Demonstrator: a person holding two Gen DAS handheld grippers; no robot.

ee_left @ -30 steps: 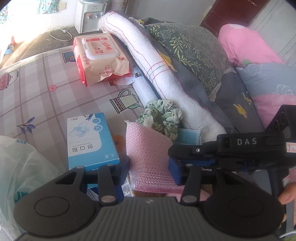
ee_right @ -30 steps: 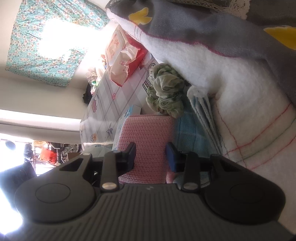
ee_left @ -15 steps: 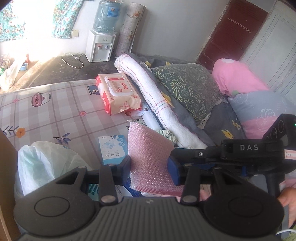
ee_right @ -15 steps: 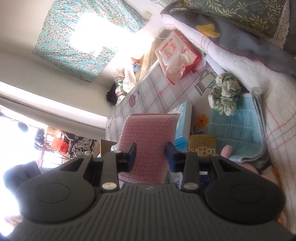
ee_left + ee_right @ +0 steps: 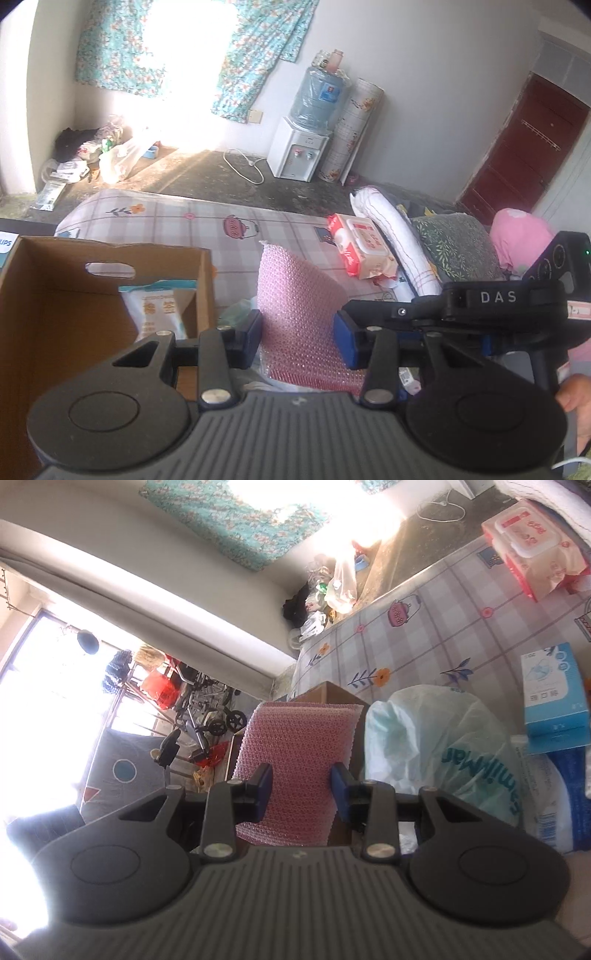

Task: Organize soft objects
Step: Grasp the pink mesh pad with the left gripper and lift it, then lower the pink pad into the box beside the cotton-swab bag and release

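Standing upright between both grippers, the pink bubble-wrap sheet (image 5: 301, 317) is clamped by the left gripper (image 5: 297, 338), whose jaws have just been closing on it; right gripper (image 5: 301, 788) pinches it too; cardboard box (image 5: 74, 306) just beside.

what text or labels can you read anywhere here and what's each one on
"DAS": on the right gripper body, seen from the left wrist.
"LIPS": cut off, on a box edge at the far left.
"20": on the blue and white box.
Upside-down letters on the plastic bag: incomplete, not readable.
Wet wipes pack and packet in the cardboard box: print too blurred.
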